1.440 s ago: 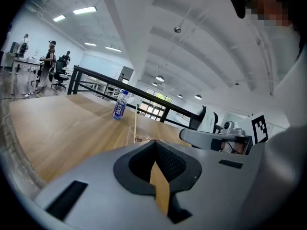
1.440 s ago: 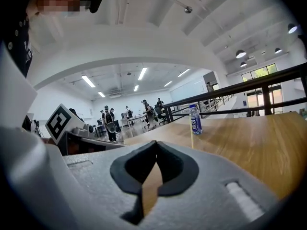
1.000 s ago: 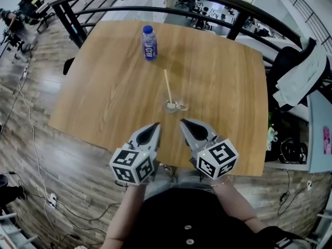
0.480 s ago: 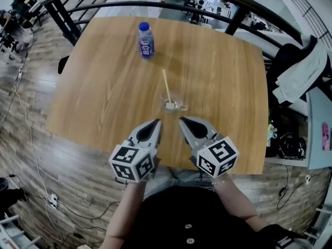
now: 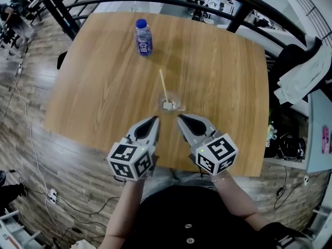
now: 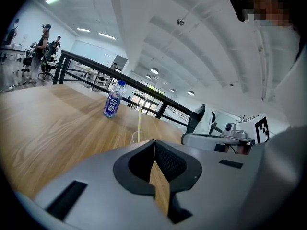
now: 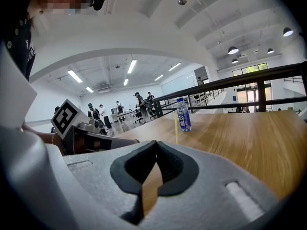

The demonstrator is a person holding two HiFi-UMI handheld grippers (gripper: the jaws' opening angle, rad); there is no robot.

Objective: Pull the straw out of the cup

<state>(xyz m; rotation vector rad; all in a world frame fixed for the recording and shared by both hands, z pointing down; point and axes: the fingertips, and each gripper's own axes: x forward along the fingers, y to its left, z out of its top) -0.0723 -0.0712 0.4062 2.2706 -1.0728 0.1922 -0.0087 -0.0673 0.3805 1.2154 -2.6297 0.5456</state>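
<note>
A clear cup [image 5: 170, 102] stands on the wooden table [image 5: 104, 92], and a pale yellow straw [image 5: 163, 86] leans out of it toward the far side. My left gripper [image 5: 155, 119] sits just short of the cup, to its near left, shut and empty. My right gripper [image 5: 180, 118] is beside it, near right of the cup, also shut and empty. In the left gripper view the straw [image 6: 139, 126] rises just beyond the closed jaws, with the right gripper [image 6: 225, 140] alongside. In the right gripper view the straw [image 7: 176, 131] stands ahead of the jaws, next to the bottle [image 7: 183, 115].
A blue-capped water bottle [image 5: 143, 37] stands upright at the table's far side. A black railing [image 5: 233, 9] runs behind the table. A chair with white clothing [image 5: 303, 71] is at the right. People stand far off in the room [image 7: 139, 104].
Both grippers have edged forward over the table's near edge toward the cup. Their jaws stay shut. Cup, straw and bottle have not moved on the table.
</note>
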